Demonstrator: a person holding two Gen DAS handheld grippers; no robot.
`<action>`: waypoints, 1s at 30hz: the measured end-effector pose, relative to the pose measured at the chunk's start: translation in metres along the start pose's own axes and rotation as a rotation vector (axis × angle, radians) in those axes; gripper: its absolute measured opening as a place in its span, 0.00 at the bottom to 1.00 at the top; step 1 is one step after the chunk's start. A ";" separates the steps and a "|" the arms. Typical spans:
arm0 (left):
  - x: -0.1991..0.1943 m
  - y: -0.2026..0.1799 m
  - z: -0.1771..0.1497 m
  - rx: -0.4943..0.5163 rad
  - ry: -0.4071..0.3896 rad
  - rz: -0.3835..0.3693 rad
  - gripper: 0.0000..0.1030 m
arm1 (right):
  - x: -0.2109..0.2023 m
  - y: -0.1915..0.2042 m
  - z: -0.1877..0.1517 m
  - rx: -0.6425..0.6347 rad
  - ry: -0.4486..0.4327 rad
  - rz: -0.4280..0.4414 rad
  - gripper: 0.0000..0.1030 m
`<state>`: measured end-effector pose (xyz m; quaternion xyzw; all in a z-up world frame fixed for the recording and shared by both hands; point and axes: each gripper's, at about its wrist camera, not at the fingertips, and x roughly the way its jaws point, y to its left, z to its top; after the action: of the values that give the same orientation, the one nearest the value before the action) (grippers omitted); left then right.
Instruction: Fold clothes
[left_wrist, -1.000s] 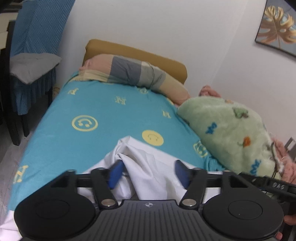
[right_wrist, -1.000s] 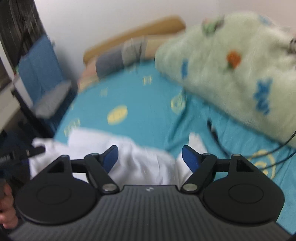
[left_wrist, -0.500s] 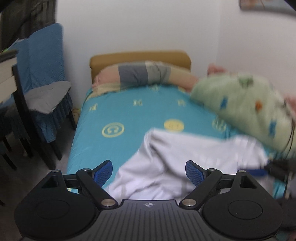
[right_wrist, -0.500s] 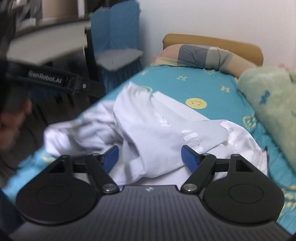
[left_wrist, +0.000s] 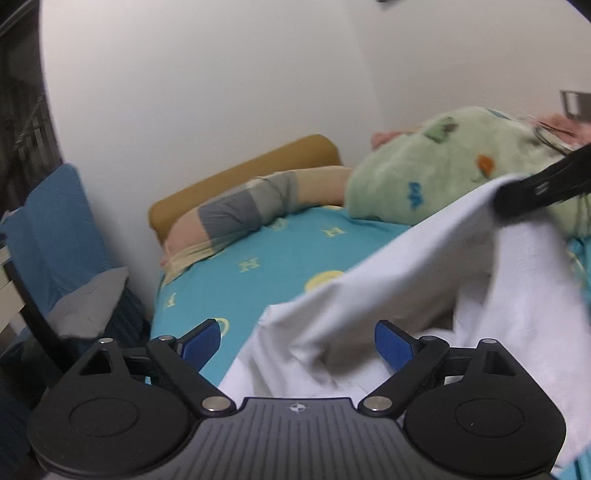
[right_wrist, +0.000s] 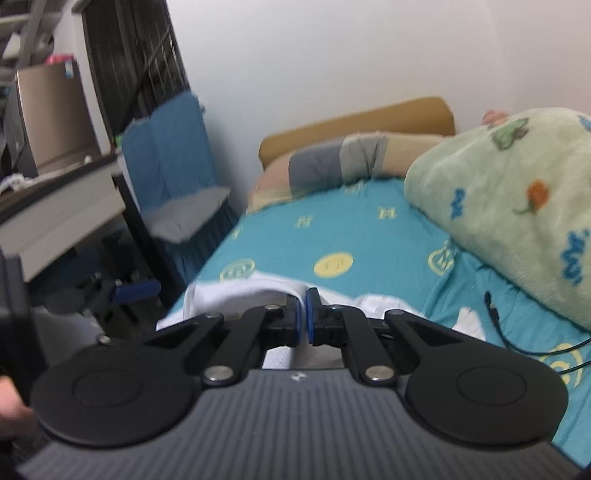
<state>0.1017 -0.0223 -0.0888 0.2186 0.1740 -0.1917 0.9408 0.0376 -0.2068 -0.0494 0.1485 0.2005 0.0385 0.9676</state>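
Right tongs (right_wrist: 302, 317): blue pads pressed almost together, pinching an edge of the white garment (right_wrist: 243, 291). The cloth passes between the pads and drapes leftward and down over the bed sheet (right_wrist: 332, 229). In the left wrist view the same right tongs (left_wrist: 543, 188) enter from the upper right, holding a corner of the white garment (left_wrist: 388, 280) raised above the bed; the cloth slopes down from that corner toward the lower left.

Left tongs (left_wrist: 297, 341): spread wide, blue pads (left_wrist: 391, 345) well apart, nothing gripped. The garment lies between and beyond them; whether either pad touches the cloth cannot be told. The left tongs (right_wrist: 133, 290) also show, blurred, at the left edge of the right wrist view, beside the bed's near corner.

Garment position: near end of the bed, on the turquoise sheet (left_wrist: 266, 266) with yellow smiley prints, partly lifted, the rest bunched in folds.

Surroundings:
- Striped bolster pillow (left_wrist: 255, 206) across the head of the bed, against a tan headboard (left_wrist: 236, 177).
- Green fleece blanket (right_wrist: 517, 206) heaped along the right side of the bed.
- Black cable (right_wrist: 517, 339) on the sheet near the blanket.
- Chair with blue cover (right_wrist: 170, 147) and grey cushion (right_wrist: 192, 214) left of the bed.
- Some motion blur in both views.
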 end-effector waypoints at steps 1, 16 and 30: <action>0.002 -0.001 0.000 -0.006 -0.011 0.026 0.90 | -0.004 -0.003 0.003 0.010 -0.016 -0.002 0.06; -0.030 0.015 0.027 -0.197 -0.174 0.246 0.91 | 0.000 -0.024 0.003 0.077 0.027 -0.055 0.08; -0.058 0.036 0.041 -0.297 -0.237 0.342 0.91 | -0.007 -0.013 -0.007 0.080 0.040 -0.025 0.76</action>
<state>0.0771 0.0044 -0.0175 0.0804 0.0494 -0.0264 0.9952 0.0289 -0.2184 -0.0573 0.1837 0.2231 0.0213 0.9571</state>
